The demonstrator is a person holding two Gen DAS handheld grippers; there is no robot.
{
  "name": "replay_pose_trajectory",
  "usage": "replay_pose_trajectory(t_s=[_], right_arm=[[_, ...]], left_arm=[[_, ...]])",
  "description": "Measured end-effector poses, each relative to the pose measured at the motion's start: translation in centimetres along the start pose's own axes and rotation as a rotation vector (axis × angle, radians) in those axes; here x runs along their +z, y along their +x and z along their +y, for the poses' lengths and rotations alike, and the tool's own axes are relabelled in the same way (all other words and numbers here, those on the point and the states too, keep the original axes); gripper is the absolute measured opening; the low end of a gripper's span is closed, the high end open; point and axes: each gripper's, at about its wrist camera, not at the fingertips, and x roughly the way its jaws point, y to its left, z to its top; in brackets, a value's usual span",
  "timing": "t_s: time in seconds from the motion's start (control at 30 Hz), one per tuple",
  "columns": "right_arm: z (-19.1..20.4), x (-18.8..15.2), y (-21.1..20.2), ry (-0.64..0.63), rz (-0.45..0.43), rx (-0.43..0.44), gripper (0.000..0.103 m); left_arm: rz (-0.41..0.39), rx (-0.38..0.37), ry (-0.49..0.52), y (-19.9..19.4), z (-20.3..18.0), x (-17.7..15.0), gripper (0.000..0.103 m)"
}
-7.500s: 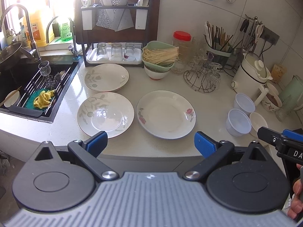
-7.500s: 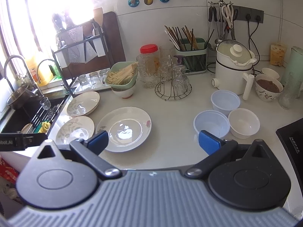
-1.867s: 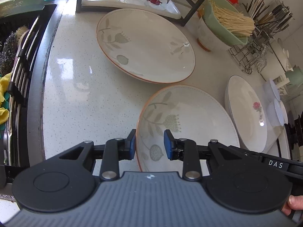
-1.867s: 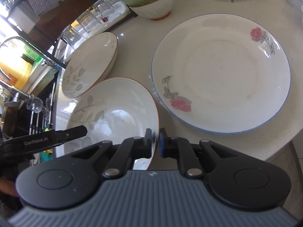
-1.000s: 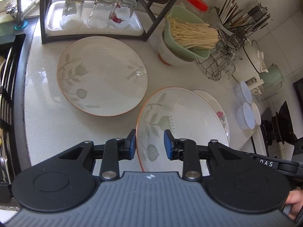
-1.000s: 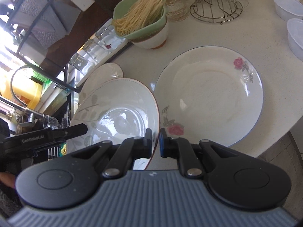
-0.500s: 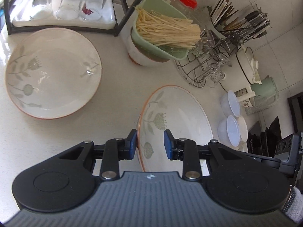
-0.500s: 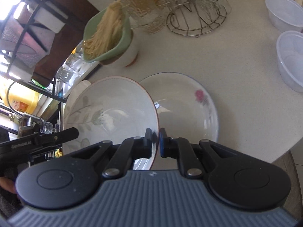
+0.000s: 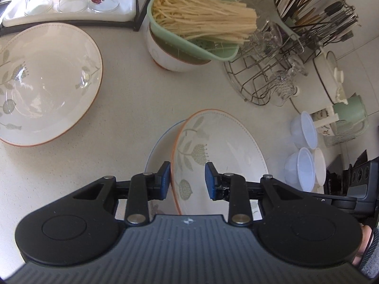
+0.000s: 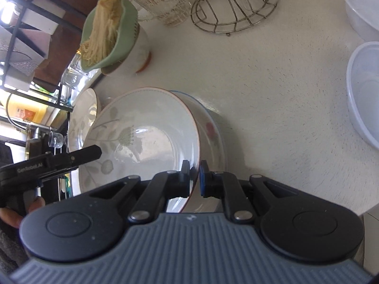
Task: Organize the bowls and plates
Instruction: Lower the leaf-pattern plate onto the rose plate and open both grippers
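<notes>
- The left gripper (image 9: 187, 179) pointed steeply down at the countertop (image 9: 123, 123), its blue pads set on either side of the near rim of the leaf-patterned plate (image 9: 220, 151); whether they pressed on that rim could not be told.
- The right gripper (image 10: 194, 177) tilted down just as steeply, pads clamped together on the opposite rim of the same plate (image 10: 146, 137).
- Carried between the two grippers, the leaf-patterned plate sat tilted right over the rose plate (image 10: 214, 130), which lay flat near the countertop's front edge; contact between the two could not be told.
- In the right wrist view the left gripper's body came in from the left edge, fingers (image 10: 14, 215) wrapped round its handle, and its side read "GenRobot.AI".
- In the left wrist view a hand (image 9: 366, 239) in a grey sleeve showed at the right edge behind the other gripper's black body; its lettering was too hidden to read.
- A second leaf plate (image 9: 45, 82) lay flat toward the countertop's left side, well apart from the pair.
- The green noodle strainer (image 9: 196, 23) sat in a white bowl toward the back edge; three plastic bowls (image 9: 305, 165) clustered at the right edge.
</notes>
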Motion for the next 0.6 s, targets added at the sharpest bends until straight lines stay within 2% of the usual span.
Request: replay_pose_trajectory(t_s=[0.23, 0.47, 0.53, 0.6], right_arm=[[-0.7, 0.5, 0.9, -0.049, 0.051, -0.003, 0.011], [-0.6, 0.9, 1.6, -0.072, 0.06, -0.002, 0.011], [-0.4, 0.9, 1.8, -0.073, 0.06, -0.015, 0.011], [-0.1, 0.9, 2.0, -0.075, 0.053, -0.029, 0.011]], left_arm=[[0.035, 0.075, 0.003, 1.2, -0.8, -0.6, 0.034], [0.04, 0.15, -0.007, 2.1, -1.3, -0.9, 0.034], [0.043, 0.191, -0.036, 2.3, -1.4, -0.9, 0.034], [0.051, 0.25, -0.014, 2.9, -2.2, -1.0, 0.035]])
